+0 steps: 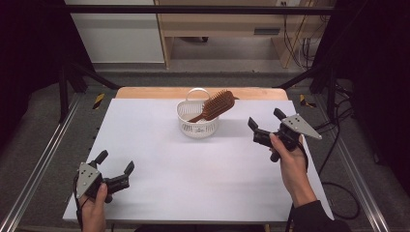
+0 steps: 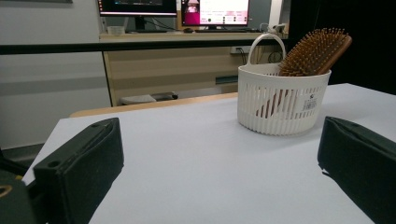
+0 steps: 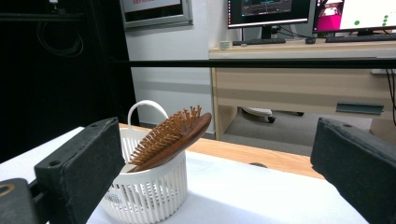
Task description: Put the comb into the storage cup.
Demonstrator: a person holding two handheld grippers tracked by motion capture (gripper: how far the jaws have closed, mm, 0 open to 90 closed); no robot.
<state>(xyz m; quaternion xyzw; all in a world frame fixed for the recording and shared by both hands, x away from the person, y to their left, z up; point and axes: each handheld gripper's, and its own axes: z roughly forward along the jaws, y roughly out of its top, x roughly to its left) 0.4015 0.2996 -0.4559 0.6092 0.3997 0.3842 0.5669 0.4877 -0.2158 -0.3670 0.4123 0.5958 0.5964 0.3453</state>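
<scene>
The wooden hairbrush [image 1: 217, 105] sits in the small white basket [image 1: 193, 126] toward the far middle of the white table [image 1: 159, 164], handle down inside, bristled head leaning out over the rim on the person's right. The left gripper view shows the bristles [image 2: 310, 53] facing the camera, a barcode label [image 2: 309, 103] on the basket wall and the handle dim through the slats. The right gripper view gives the brush [image 3: 170, 137] side-on, its smooth brown back turned up and to the right, with the basket's looped handle [image 3: 145, 112] arching behind.

Out from there, the right gripper [image 1: 265, 124] hovers just right of the basket, apart from it, jaws spread wide with nothing between. The left gripper [image 1: 115, 162] sits well away at the near left corner, jaws also wide and empty, pointing across the table toward the basket. Monitors [image 2: 212, 11] glow on a desk beyond.
</scene>
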